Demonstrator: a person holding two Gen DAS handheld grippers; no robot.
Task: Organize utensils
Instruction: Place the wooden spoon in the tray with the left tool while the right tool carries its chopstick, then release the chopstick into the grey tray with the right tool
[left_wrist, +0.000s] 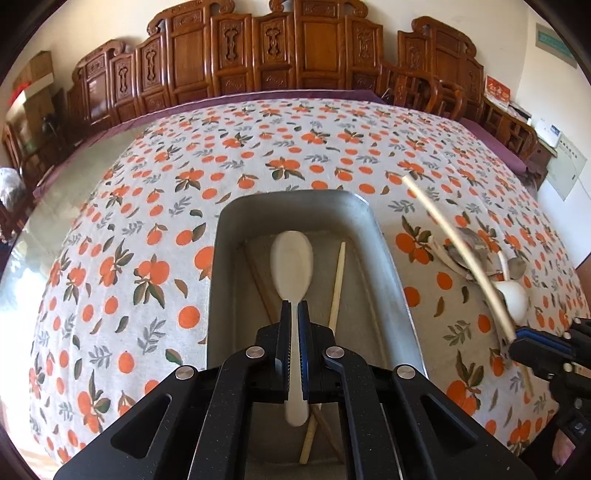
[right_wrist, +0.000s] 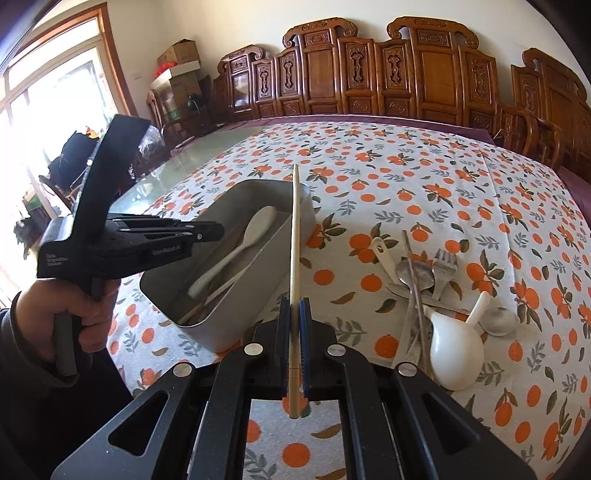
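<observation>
While clamped: spoon (left_wrist: 291, 258) left, chopstick (right_wrist: 295, 236) right.

Both grippers are the same chunky matte black plastic with a speckled finish, and round silver screws sit at the linkage joints. The fingers (left_wrist: 284, 332) are black with blue ribbed pads. The left gripper (right_wrist: 212, 232) has small white lettering on its side and a grey grip, and the left hand (right_wrist: 79, 314) comes out of a dark sleeve (right_wrist: 22, 387).
</observation>
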